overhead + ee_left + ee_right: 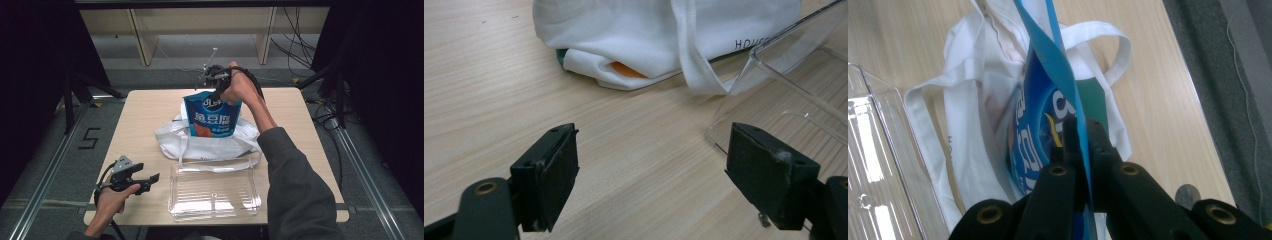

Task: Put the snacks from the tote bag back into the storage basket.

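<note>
A blue snack bag (211, 115) with white lettering stands upright in the mouth of a white tote bag (207, 142) at the middle of the table. My right gripper (216, 86) is shut on the blue bag's top edge (1058, 60), with the thin blue film pinched between the black pads (1100, 142). Inside the tote (973, 130) I also see something green and something orange (626, 71). My left gripper (150, 180) rests low over the table near the front left corner, its jaws wide apart and nothing between them (651, 165).
A clear plastic box (214, 190) lies at the table's front edge, just in front of the tote; its corner (769, 80) is close to my left gripper. Wooden table (145, 115) with dark floor, cables and shelving beyond.
</note>
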`<move>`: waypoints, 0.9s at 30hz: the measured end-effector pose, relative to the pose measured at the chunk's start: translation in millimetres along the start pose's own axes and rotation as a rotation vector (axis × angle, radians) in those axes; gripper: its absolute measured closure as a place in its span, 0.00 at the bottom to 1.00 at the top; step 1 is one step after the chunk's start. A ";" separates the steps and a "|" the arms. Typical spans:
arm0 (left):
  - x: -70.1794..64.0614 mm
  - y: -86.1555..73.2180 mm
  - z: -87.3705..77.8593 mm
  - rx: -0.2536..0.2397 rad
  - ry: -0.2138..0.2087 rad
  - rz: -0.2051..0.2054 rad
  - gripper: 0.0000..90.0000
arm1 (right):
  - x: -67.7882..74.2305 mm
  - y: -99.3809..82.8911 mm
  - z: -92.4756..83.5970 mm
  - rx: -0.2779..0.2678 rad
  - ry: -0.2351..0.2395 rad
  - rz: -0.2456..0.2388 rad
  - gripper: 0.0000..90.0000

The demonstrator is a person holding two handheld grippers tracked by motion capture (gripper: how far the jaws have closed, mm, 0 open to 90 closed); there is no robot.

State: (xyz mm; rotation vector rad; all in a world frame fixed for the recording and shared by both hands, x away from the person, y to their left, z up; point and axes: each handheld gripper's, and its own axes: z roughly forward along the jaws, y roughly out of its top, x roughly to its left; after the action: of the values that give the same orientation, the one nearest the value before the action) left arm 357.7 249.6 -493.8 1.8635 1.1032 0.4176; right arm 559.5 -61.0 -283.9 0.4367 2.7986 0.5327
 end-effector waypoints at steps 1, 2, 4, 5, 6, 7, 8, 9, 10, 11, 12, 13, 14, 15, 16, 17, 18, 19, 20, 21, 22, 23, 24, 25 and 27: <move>0.2 -0.1 0.3 0.001 -0.001 0.000 0.23 | -2.1 0.4 0.1 0.003 -0.024 -0.052 1.00; 0.2 0.3 0.7 0.001 -0.001 0.002 0.23 | -1.1 0.8 -0.3 0.006 -0.024 -0.047 1.00; 0.1 0.5 0.8 0.000 -0.004 0.005 0.23 | 0.6 2.4 -2.1 0.019 -0.035 -0.051 1.00; -0.1 0.4 0.5 0.003 -0.002 0.006 0.23 | 1.2 2.9 -3.6 0.022 -0.030 -0.045 1.00; -0.3 0.1 0.5 0.001 -0.002 0.003 0.23 | 1.4 4.0 -5.4 0.020 -0.034 -0.056 1.00; 0.1 -0.1 0.0 0.003 0.004 0.004 0.23 | 2.0 4.9 -7.2 0.016 -0.035 -0.060 1.00; 0.5 0.4 -0.4 0.000 0.006 0.012 0.23 | 4.5 6.6 -11.0 0.010 -0.036 -0.039 1.00; 0.7 0.6 -0.1 -0.002 0.006 0.010 0.23 | 3.4 7.9 -14.8 0.013 -0.044 -0.067 1.00; 0.9 0.6 0.1 -0.004 0.004 0.010 0.23 | 4.1 9.0 -18.5 0.005 -0.047 -0.066 1.00; 0.7 0.4 -0.3 -0.001 0.008 0.012 0.23 | 4.5 9.9 -21.4 -0.003 -0.053 -0.069 1.00; 0.7 0.0 -0.6 0.001 0.009 0.015 0.23 | 5.7 10.8 -25.2 -0.013 -0.052 -0.057 1.00; 0.8 0.1 -0.5 0.002 0.009 0.015 0.23 | 6.4 12.0 -30.4 -0.017 -0.054 -0.061 1.00; 0.8 0.5 -0.3 -0.002 0.010 0.013 0.23 | 5.5 13.2 -35.0 -0.019 -0.059 -0.093 1.00; 0.9 0.6 0.0 -0.003 0.010 0.013 0.23 | 7.4 14.5 -39.4 -0.024 -0.059 -0.084 1.00; 0.5 0.2 0.5 -0.002 0.009 0.003 0.23 | 8.8 15.2 -43.0 -0.024 -0.068 -0.075 1.00; 0.7 -0.3 0.2 0.004 0.008 0.005 0.23 | 7.5 16.3 -47.1 -0.043 -0.082 -0.110 1.00; 0.9 -0.7 0.2 0.004 0.008 0.006 0.23 | 11.6 17.5 -53.0 -0.042 -0.073 -0.064 1.00; 1.0 -0.4 0.2 0.004 0.009 0.005 0.23 | 11.4 18.3 -57.4 -0.038 -0.081 -0.086 1.00; 0.8 0.0 0.4 -0.002 0.011 0.003 0.23 | 11.2 19.4 -61.2 -0.049 -0.095 -0.113 1.00; 1.0 0.3 0.6 -0.001 0.011 0.003 0.23 | 13.1 20.6 -64.5 -0.056 -0.093 -0.101 1.00; 0.8 0.0 0.5 -0.002 0.011 0.002 0.23 | 12.7 20.8 -68.0 -0.050 -0.101 -0.110 1.00; 0.7 -0.3 0.2 0.000 0.013 0.004 0.23 | 14.3 21.6 -71.9 -0.063 -0.103 -0.108 1.00; 1.6 -0.5 -0.1 0.007 0.009 0.010 0.23 | 14.3 21.2 -75.1 -0.055 -0.106 -0.114 1.00; 1.3 -0.3 0.4 0.003 0.011 0.002 0.23 | 16.7 21.2 -79.0 -0.050 -0.108 -0.099 1.00; 1.3 0.4 0.6 0.002 0.012 0.005 0.23 | 16.7 20.6 -84.4 -0.054 -0.123 -0.126 1.00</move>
State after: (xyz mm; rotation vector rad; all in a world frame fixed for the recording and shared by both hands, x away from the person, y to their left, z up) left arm 359.1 250.3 -494.0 1.8678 1.1071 0.4312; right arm 523.5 -63.6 -203.1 0.2708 2.6654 0.5327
